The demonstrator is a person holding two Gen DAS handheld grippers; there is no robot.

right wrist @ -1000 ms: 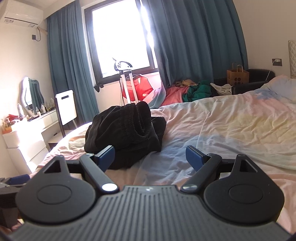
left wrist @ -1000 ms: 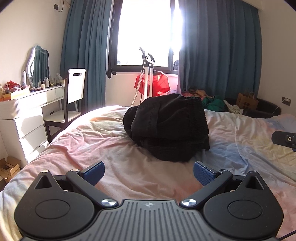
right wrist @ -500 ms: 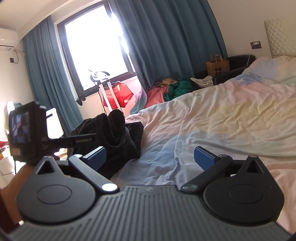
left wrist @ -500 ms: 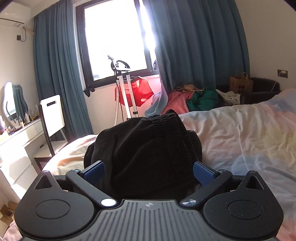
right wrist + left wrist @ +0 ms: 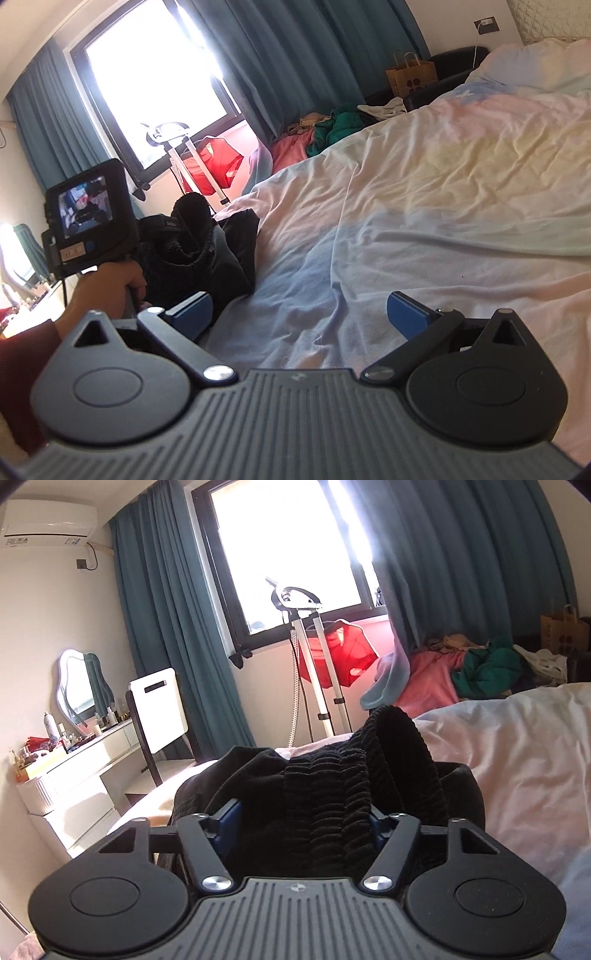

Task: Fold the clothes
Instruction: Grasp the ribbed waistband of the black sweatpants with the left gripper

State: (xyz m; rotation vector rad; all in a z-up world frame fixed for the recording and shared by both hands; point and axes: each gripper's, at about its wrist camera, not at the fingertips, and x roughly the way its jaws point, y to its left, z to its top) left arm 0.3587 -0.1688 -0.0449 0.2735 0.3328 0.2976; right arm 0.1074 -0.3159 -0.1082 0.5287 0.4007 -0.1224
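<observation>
Bedding [image 5: 424, 184] lay wide and bare, with the black clothes [image 5: 332, 794] bunched in a lump at its left edge. That lump sat right between the left gripper's [image 5: 303, 821] blue fingers, which pressed into its ribbed band. Off to the lump's right, the right gripper [image 5: 299, 310] hung spread apart, holding nothing.

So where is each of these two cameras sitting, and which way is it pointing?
Left wrist: on the left tool, facing the window; its fingers straddle the black garment.
Right wrist: on the right tool, open over the bed sheet; it shows the left hand.
Shared: garment, window, red bag.
</observation>
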